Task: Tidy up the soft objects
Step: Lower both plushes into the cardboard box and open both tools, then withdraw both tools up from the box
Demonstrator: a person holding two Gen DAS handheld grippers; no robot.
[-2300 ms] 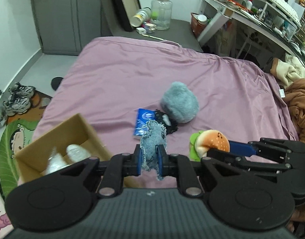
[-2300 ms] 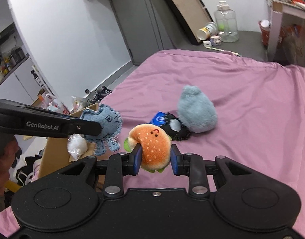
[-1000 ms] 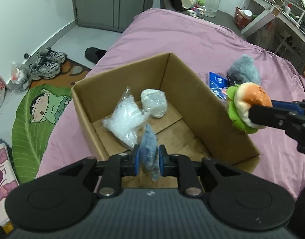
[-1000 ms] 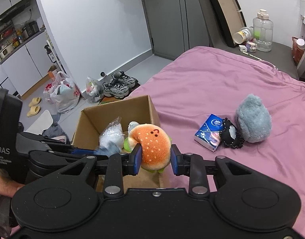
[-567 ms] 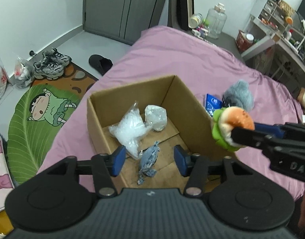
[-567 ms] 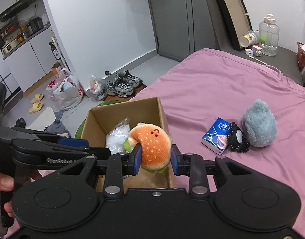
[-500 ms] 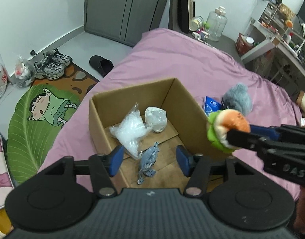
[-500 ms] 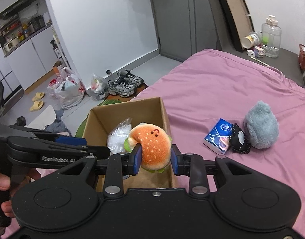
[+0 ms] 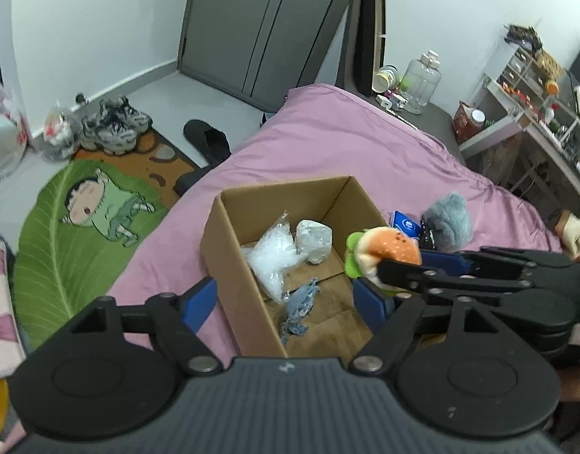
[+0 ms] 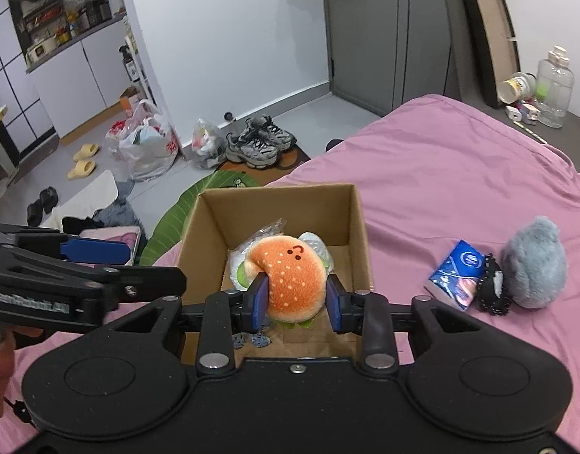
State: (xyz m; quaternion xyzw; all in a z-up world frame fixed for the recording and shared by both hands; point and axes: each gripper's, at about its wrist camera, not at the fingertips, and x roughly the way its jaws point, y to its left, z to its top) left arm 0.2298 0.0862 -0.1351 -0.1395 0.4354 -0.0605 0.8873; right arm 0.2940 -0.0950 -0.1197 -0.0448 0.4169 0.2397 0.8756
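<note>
A cardboard box (image 9: 229, 242) stands open on the pink bed (image 9: 346, 143); it also shows in the right wrist view (image 10: 210, 223). Inside lie a denim plush (image 9: 299, 308), a clear plastic bag (image 9: 271, 259) and a white bundle (image 9: 314, 240). My left gripper (image 9: 286, 300) is open and empty above the box's near edge. My right gripper (image 10: 297, 297) is shut on a burger plush (image 10: 293, 272) and holds it over the box; the plush also shows in the left wrist view (image 9: 380, 251). A grey plush (image 10: 535, 265), a blue tissue pack (image 10: 456, 268) and a black item (image 10: 492, 289) lie on the bed to the right.
A green leaf rug (image 9: 78, 223), sneakers (image 9: 114, 128) and a black slipper (image 9: 210, 142) lie on the floor left of the bed. Plastic bags (image 10: 150, 143) stand by the wall. A dark side table with a clear jug (image 9: 418, 83) is behind the bed.
My left gripper opened and dropped the denim plush into the box, then pulled back. My right gripper carried the burger plush left over the box.
</note>
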